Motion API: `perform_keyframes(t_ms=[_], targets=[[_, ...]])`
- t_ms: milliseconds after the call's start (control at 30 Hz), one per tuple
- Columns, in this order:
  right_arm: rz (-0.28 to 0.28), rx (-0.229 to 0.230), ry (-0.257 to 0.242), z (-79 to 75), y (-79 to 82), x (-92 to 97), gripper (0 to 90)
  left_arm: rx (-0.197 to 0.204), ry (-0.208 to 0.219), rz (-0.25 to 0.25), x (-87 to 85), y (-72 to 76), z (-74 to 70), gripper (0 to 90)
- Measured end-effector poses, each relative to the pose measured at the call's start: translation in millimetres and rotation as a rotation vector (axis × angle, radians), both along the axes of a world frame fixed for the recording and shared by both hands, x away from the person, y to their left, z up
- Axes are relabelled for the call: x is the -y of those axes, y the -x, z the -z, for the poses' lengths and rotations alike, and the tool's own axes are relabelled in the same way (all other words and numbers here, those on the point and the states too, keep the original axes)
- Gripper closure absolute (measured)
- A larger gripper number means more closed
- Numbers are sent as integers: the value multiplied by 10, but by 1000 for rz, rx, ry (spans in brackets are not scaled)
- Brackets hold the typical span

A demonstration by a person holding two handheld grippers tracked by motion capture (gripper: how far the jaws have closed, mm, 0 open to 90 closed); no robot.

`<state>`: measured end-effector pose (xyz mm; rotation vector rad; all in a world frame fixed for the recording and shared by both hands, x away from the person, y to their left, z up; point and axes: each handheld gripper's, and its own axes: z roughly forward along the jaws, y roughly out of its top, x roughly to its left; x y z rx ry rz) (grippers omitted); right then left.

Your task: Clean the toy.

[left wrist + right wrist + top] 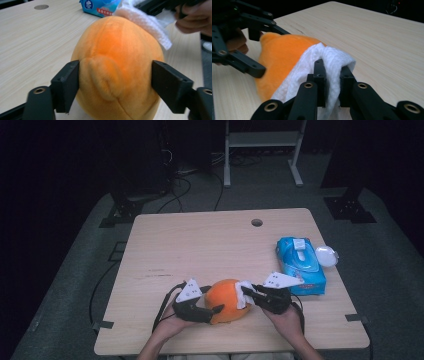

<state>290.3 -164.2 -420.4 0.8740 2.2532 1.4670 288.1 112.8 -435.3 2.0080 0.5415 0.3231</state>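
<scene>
Left tool (115,85) clamps the soft, light orange plush (117,65) by its sides near the desk's (200,240) front edge, while beyond it the right tool (332,75) pinches a limp white wipe (332,60) against the plush's yielding top.

Orange plush toy (226,301), white wipe (322,62), blue tissue pack (301,266), black tongs (332,75).

On my right a blue pack of wet wipes (301,265) lies on the pale wooden surface (200,245), a small white lid (327,255) just beside it. A round hole (257,222) sits near the far edge.
</scene>
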Motion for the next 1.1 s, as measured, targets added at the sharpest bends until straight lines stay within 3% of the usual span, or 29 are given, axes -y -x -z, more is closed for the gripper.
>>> perform_keyframes(t_ms=[67, 133, 167, 200, 233, 267, 300, 333, 433, 600, 700, 767, 800, 833, 900, 933, 967, 1033, 1067, 1100], targets=[[-58, 24, -19, -59, 82, -110, 790, 17, -14, 4, 38, 26, -16, 284], [-68, 44, 0, -72, 103, -151, 790, 19, -19, 6, 37, 28, -20, 278], [-69, 52, 25, -70, 110, -173, 791, -1, 8, -5, 4, 2, -19, 255], [-69, 44, 16, -57, 89, -151, 792, -1, 8, -5, 4, 2, -19, 209], [-69, 44, 16, -57, 89, -151, 792, -36, 29, -30, -17, -31, -23, 209], [-48, 37, 17, -36, 53, -98, 792, -74, 48, -56, -34, -65, -24, 132], [-48, 37, 17, -36, 53, -98, 792, -94, 61, -60, -48, -83, -19, 132], [-27, 13, -8, -32, 24, -46, 792, -93, 65, -39, -54, -78, -14, 241], [-41, 20, -20, -47, 56, -111, 791, -23, 7, -10, 44, 6, -14, 307], [-96, 62, 0, -94, 119, -224, 792, 3, -15, 4, 41, 34, -27, 342], [-51, 59, 17, -96, 70, -150, 794, 9, -9, 5, 37, 38, -23, 372], [-1, 32, -6, -91, 23, -79, 794, 25, -20, 10, 79, 52, -39, 376], [-9, 53, 9, -104, 52, -112, 793, 41, -42, 15, 107, 70, -51, 377], [-25, 72, 15, -123, 92, -156, 793, 85, -79, 28, 158, 117, -63, 377], [-86, 85, 2, -159, 157, -257, 791, 117, -117, 38, 213, 165, -67, 380], [-86, 85, 2, -159, 157, -257, 791, 117, -117, 38, 213, 165, -67, 382], [-129, 117, 28, -183, 206, -351, 790, 142, -149, 40, 242, 194, -80, 382], [-127, 127, 46, -191, 209, -367, 791, 142, -146, 41, 238, 192, -82, 383], [-105, 110, 46, -205, 168, -307, 793, 122, -109, 43, 222, 181, -73, 384], [-77, 102, 42, -206, 136, -257, 793, 119, -100, 47, 221, 179, -70, 383]])
